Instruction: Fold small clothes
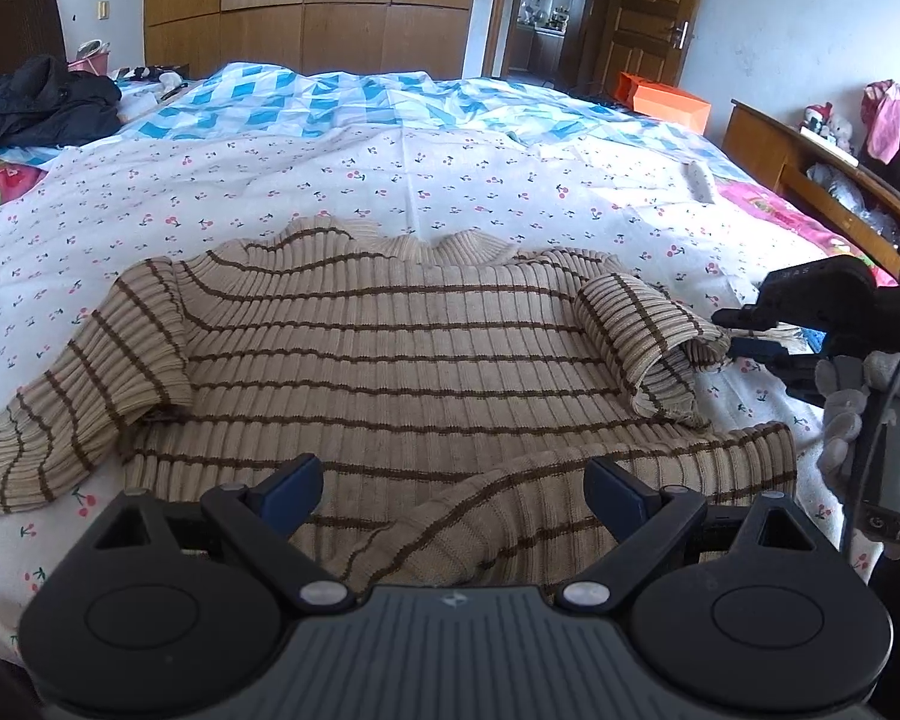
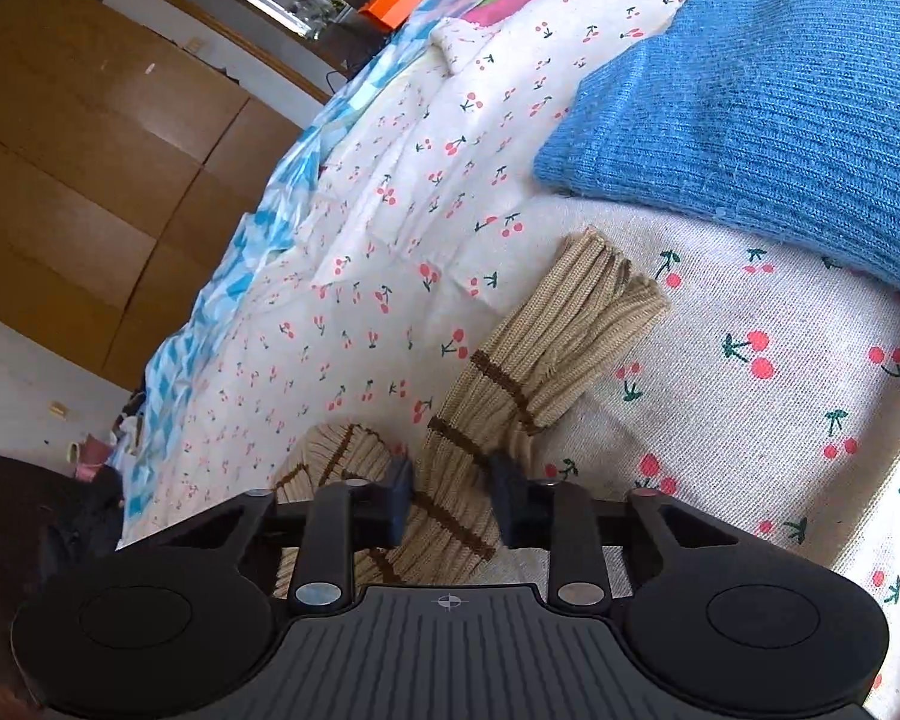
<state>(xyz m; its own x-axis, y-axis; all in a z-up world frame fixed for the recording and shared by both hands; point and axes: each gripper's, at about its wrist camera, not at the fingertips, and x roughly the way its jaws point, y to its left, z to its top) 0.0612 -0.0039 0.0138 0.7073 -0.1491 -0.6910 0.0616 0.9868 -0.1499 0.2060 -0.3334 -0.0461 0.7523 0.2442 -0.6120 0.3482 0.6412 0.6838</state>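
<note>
Beige ribbed sweater (image 1: pixel 378 354) with brown stripes lies flat on the cherry-print bedsheet (image 1: pixel 450 180), soft and floppy, best pinched at cuffs or hem; the left gripper (image 1: pixel 453 495) gapes wide above its hem, while the right gripper (image 2: pixel 450 501) clasps one sleeve (image 2: pixel 528 360).

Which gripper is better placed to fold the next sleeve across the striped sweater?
Right. The right gripper has its jaws around the sleeve; the left gripper hovers open over the striped sweater.
</note>
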